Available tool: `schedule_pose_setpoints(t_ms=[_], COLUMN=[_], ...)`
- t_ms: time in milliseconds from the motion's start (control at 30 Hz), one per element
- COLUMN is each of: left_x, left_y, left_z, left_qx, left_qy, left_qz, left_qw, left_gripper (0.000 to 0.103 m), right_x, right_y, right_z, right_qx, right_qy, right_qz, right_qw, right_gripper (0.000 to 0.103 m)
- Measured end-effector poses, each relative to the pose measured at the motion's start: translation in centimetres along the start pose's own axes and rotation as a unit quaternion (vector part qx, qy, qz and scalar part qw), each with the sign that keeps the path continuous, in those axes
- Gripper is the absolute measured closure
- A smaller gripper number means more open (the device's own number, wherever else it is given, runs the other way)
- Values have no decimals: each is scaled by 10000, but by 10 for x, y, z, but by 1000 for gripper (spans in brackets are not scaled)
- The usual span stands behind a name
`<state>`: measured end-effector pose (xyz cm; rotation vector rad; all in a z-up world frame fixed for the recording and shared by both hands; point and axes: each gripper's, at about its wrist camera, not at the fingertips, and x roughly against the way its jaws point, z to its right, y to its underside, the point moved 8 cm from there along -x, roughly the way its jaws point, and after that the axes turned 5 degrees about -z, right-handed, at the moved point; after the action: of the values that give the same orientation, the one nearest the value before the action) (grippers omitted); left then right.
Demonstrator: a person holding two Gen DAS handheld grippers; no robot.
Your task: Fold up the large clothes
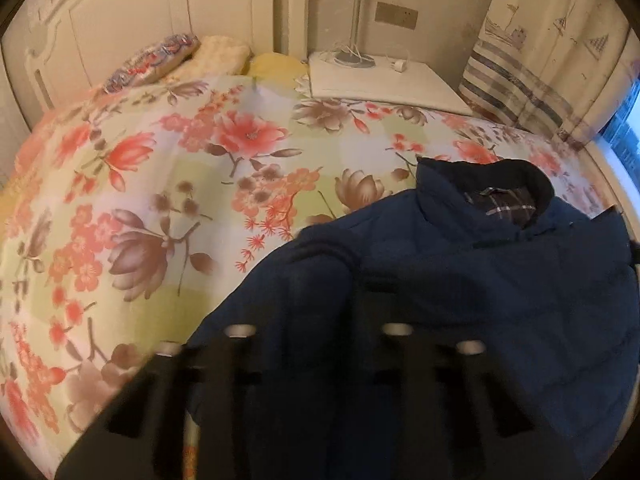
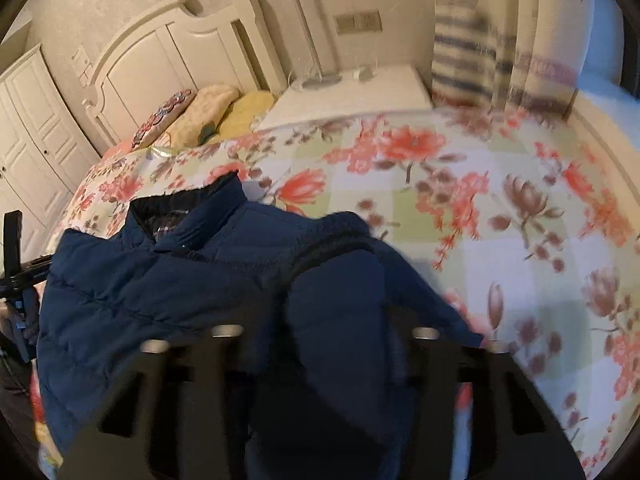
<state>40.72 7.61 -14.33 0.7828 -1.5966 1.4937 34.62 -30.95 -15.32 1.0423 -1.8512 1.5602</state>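
Observation:
A navy padded jacket (image 1: 460, 272) with a dark collar and plaid lining lies on a floral bedspread (image 1: 160, 184). It also shows in the right wrist view (image 2: 160, 292). My left gripper (image 1: 320, 276) is over the jacket's left side, with a fold of sleeve fabric between its dark fingers. My right gripper (image 2: 332, 280) is over the jacket's right side; a sleeve with a ribbed cuff (image 2: 336, 236) lies between its fingers. Both pairs of fingers blend into the dark cloth, and the view is blurred.
A white nightstand (image 1: 384, 80) with a lamp base stands by the bed's head. Pillows (image 1: 168, 56) lie against the white headboard (image 2: 192, 52). A striped curtain (image 1: 532, 80) hangs at the right. A white wardrobe (image 2: 28, 128) is at the left. The left gripper's body (image 2: 16, 256) shows there.

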Motion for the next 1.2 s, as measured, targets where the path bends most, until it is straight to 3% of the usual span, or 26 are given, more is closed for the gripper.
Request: schedule_pose_setpoints(t_ms=[67,167,233,300,367,500,600,700,833,900,967,1000,1067,1100,1200], left_x=[27,96,127,122,79,1,-25,-9,4,-15,-51,-55,-50,-47,-22], left_y=[-2,-17,-35,-52,-64,-48,-32,-41,-59,-58,-44,-42,-42,-42,-44], left_z=[-5,-19,-27,-30,-35,-35,-38,-39,-32,-32,-36,-38,-45,-49,-52], left_qx=[120,492,500,576,719,999,1025,946,934,956,1094,1180,1316,1358,1457], left_qy=[-1,508,349,229,-84,-363,-340,-318,-386,-561,-557,-511,-600,-721,-684], left_qz=[450,1209,1501,1360,766,247,174,526,808,586,64,-3,84,124,619], left_qw=[9989,9901,9868,9888,9944,9940,9940,9936,9916,9921,9924,9917,9895,9880,9850], left_gripper=[88,89,89,88,88,87,84,84,84,83,77,70,55,40,33], right_x=[35,96,118,105,69,-22,-48,-29,-13,-35,-72,-75,-72,-71,-53], right_y=[-7,-29,-51,-78,-90,-66,-41,-52,-75,-70,-50,-46,-44,-42,-43], right_z=[-7,-20,-24,-17,-10,7,23,26,12,17,28,34,40,45,51], right_qx=[53,167,189,-71,-293,-539,-878,-961,-633,-555,-682,-841,-999,-1109,-1359], right_qy=[-27,-128,-77,-44,91,711,426,206,400,659,756,727,655,618,582], right_qz=[481,1060,1270,1099,702,-102,-200,12,323,86,-421,-369,-328,-352,-189], right_qw=[9988,9941,9917,9939,9971,9960,9950,9952,9967,9962,9939,9931,9923,9913,9888], right_gripper=[83,84,84,84,84,84,83,84,83,83,80,79,76,72,56])
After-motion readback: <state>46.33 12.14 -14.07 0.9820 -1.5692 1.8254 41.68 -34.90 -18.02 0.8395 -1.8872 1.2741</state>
